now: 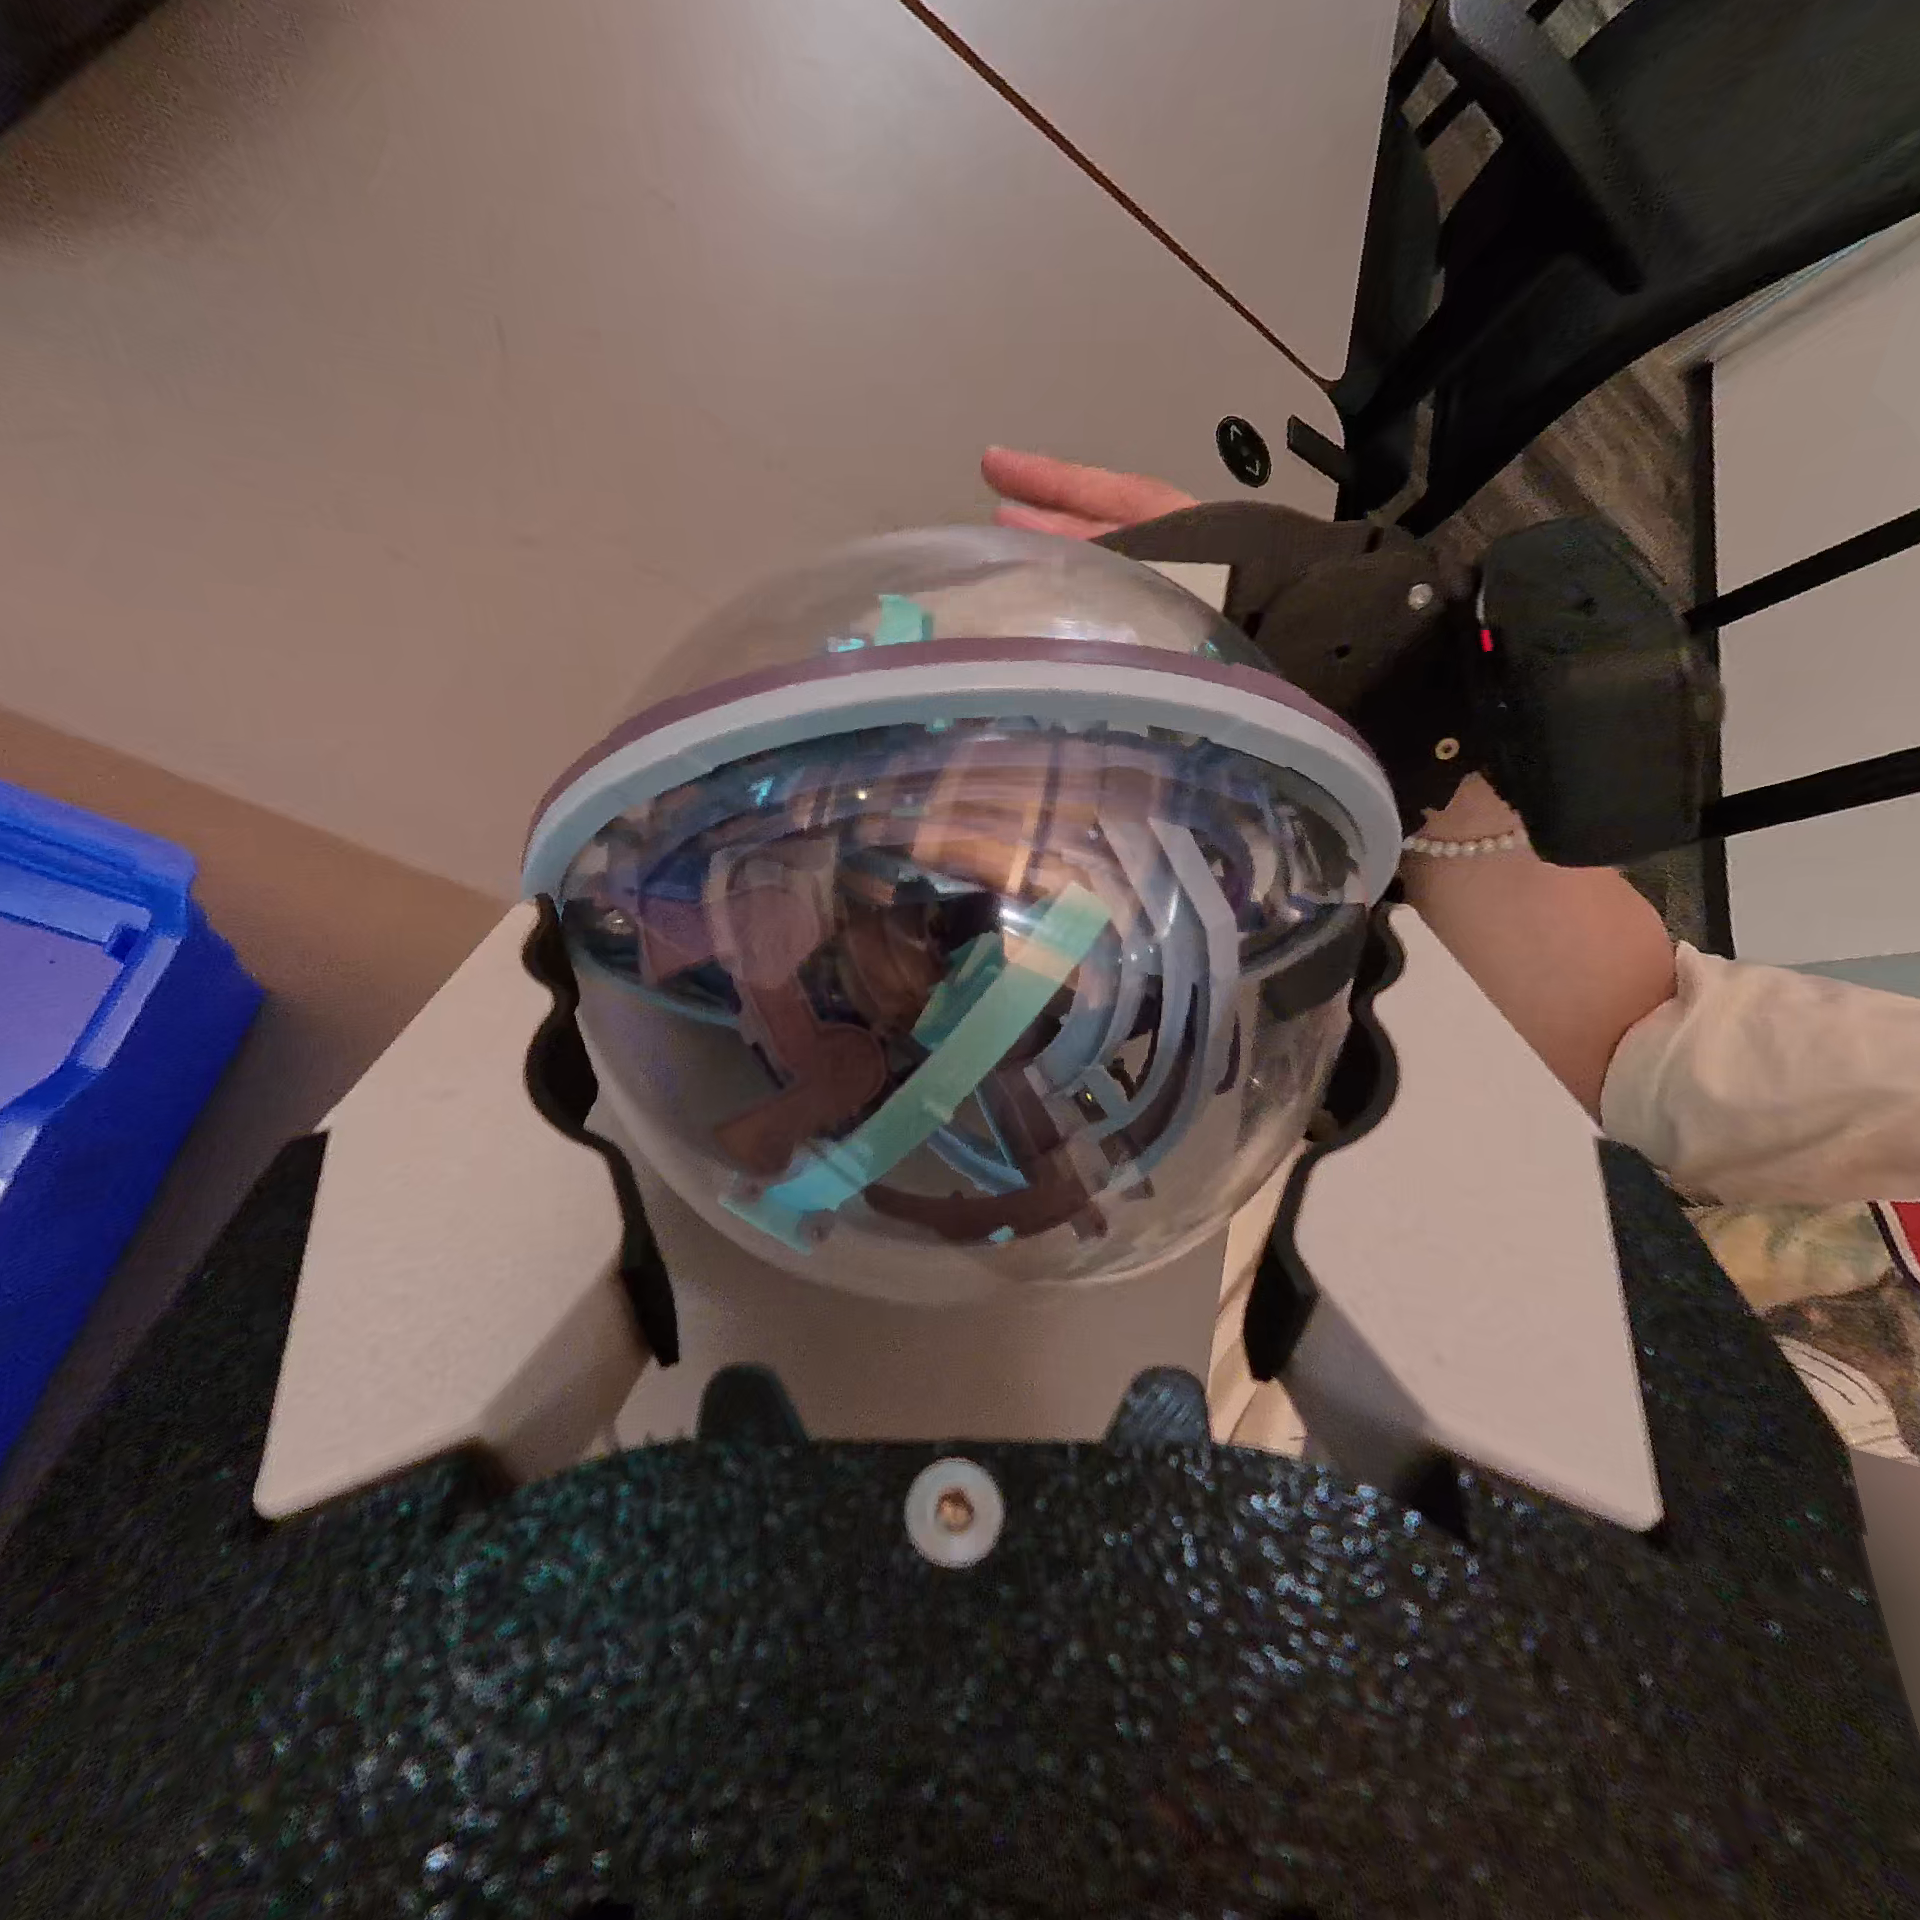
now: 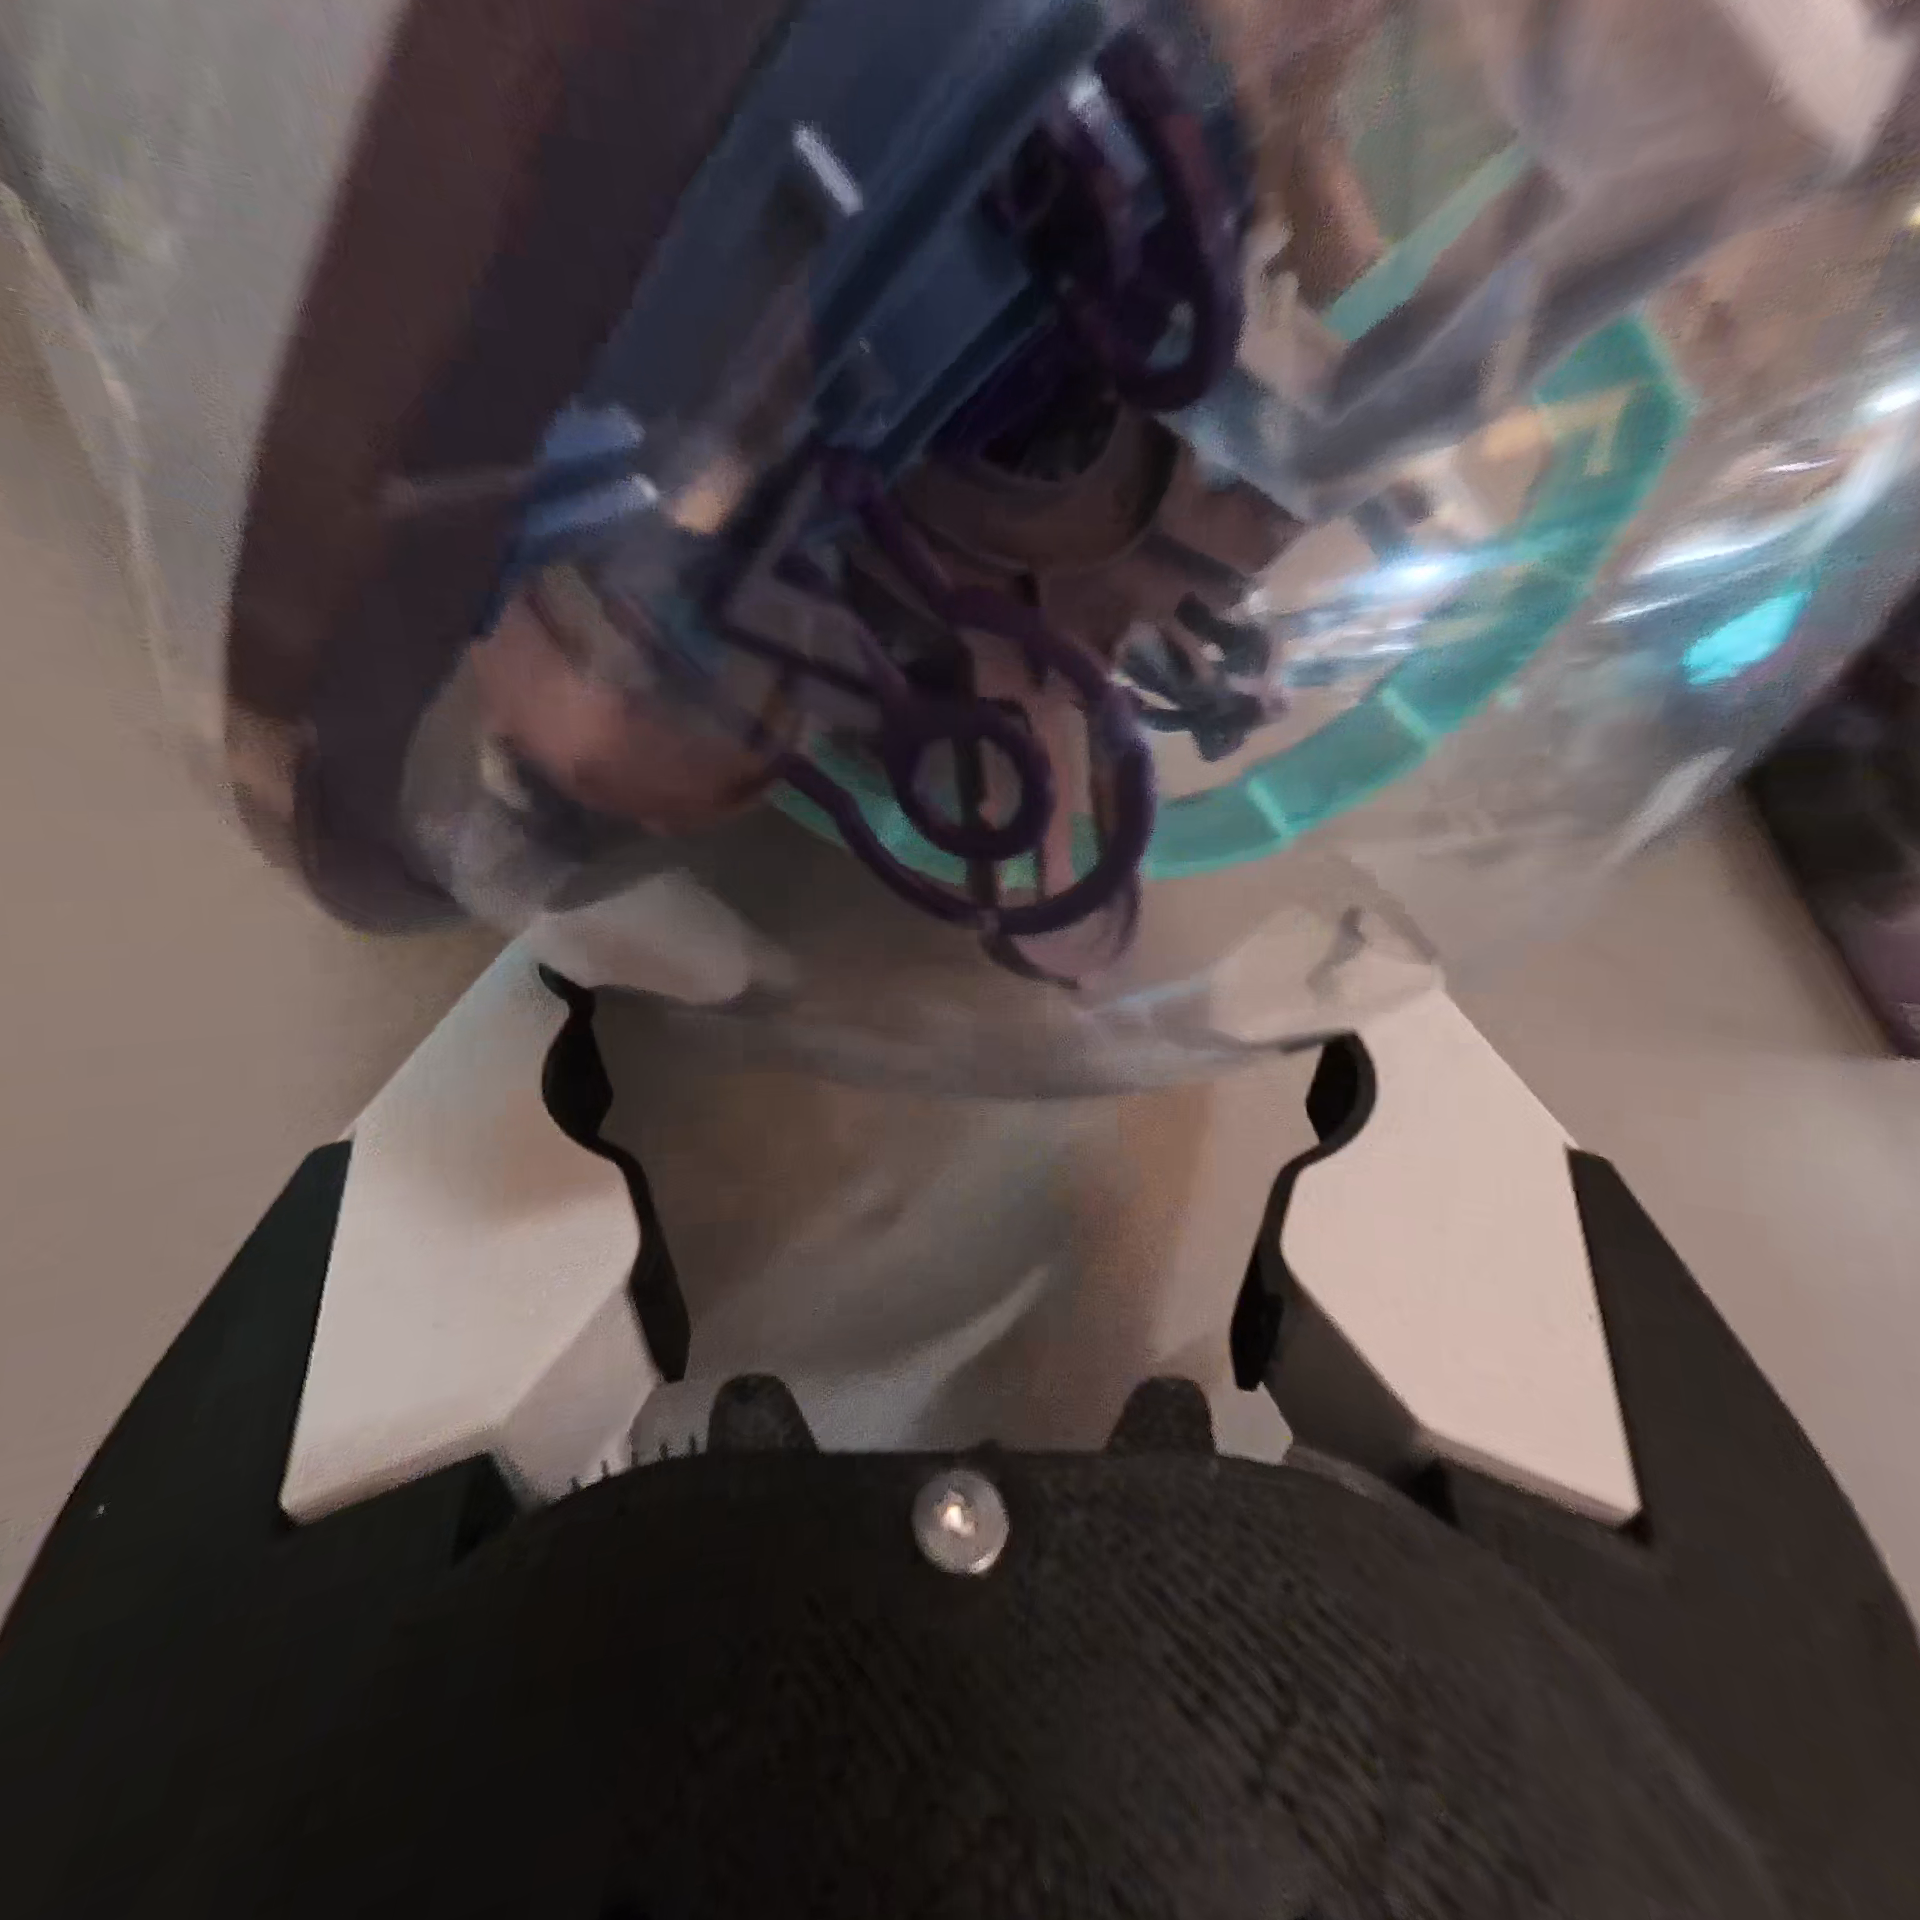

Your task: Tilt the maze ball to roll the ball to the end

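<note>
The maze ball [image 1: 956, 935] is a clear sphere with a grey and purple rim and teal, brown and blue tracks inside. In the left wrist view it sits between my left gripper's [image 1: 958, 920] wide-spread fingers, whose black pads [image 1: 556, 997] press on its two sides and hold it above the table. The right gripper shows behind the ball's upper right, with one finger [image 1: 1164, 530] lying along the dome. In the right wrist view the ball [image 2: 1039, 571] is blurred and fills the upper frame. It lies just beyond my right gripper's [image 2: 954, 1023] spread fingertips. I cannot make out the small ball inside.
A beige table [image 1: 520, 364] lies under the ball. A blue bin [image 1: 94, 1039] stands at the left. A black chair [image 1: 1610, 208] is at the top right beyond the table's edge. A person's forearm in a white sleeve [image 1: 1745, 1081] reaches in from the right.
</note>
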